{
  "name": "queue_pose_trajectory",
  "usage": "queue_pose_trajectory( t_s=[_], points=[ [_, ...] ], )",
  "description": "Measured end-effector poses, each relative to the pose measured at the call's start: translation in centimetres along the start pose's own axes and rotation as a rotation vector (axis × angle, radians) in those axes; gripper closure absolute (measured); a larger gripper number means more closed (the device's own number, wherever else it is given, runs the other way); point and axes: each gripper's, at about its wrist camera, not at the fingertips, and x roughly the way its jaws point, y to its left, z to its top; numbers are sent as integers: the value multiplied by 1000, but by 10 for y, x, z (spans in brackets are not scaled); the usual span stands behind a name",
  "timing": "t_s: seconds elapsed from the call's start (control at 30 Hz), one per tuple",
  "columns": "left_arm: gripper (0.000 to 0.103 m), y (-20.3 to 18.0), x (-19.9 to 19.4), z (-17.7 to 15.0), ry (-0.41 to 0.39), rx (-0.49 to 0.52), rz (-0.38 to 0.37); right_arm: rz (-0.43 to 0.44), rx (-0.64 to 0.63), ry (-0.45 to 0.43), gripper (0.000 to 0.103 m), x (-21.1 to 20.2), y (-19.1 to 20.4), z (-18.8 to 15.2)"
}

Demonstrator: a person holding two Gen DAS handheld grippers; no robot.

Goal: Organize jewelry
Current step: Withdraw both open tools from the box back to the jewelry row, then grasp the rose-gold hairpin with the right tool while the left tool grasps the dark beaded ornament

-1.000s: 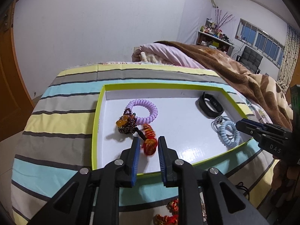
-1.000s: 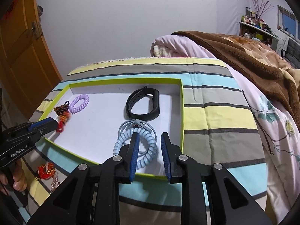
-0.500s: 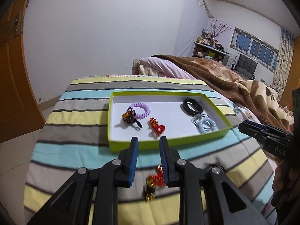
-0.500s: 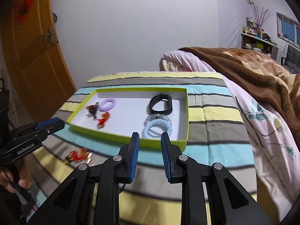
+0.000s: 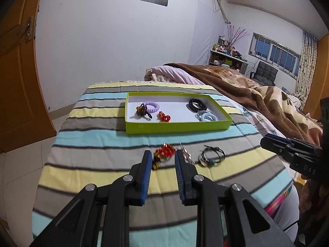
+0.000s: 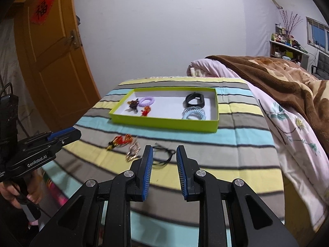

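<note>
A green tray (image 5: 176, 126) (image 6: 164, 123) rests on the striped bedspread. In it lie a purple coil (image 5: 151, 107), a dark beaded piece (image 5: 141, 112), a red ornament (image 5: 163, 117), a black band (image 6: 194, 99) and a light blue coil (image 6: 194, 113). Nearer, loose on the bedspread, are a red-gold ornament (image 5: 163, 154) (image 6: 120, 141), a gold chain piece (image 6: 133, 151) and a black cord bracelet (image 5: 211, 156) (image 6: 164, 155). My left gripper (image 5: 162, 152) hovers open over the red-gold ornament. My right gripper (image 6: 164, 147) hovers open over the cord bracelet. Neither touches anything.
A brown blanket (image 5: 257, 90) and pink quilt (image 6: 287, 113) are heaped on the right of the bed. An orange door (image 6: 51, 61) stands at the left. A hand (image 6: 18, 193) holds the left gripper's handle. The bed's left edge drops to a tiled floor (image 5: 24, 164).
Both grippers have drawn back and upward from the tray. The loose pieces on the bedspread have come into view under them. The left jaws stand slightly wider.
</note>
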Motion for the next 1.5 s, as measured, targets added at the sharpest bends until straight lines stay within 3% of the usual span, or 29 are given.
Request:
queue_pose_trajectory(
  t_s=[0.57,0.87,1.5],
  points=[
    [79,-2,-17,-25,20,-23,-20,36,34,17,79,-19,8,-25],
    [79,-3,-9,-21,33,-7,-46,49,55,28,79,-10,3,-26],
    [79,7,27,-16,66,-8,-1,54,46,61,78,23,0,-23]
  ],
)
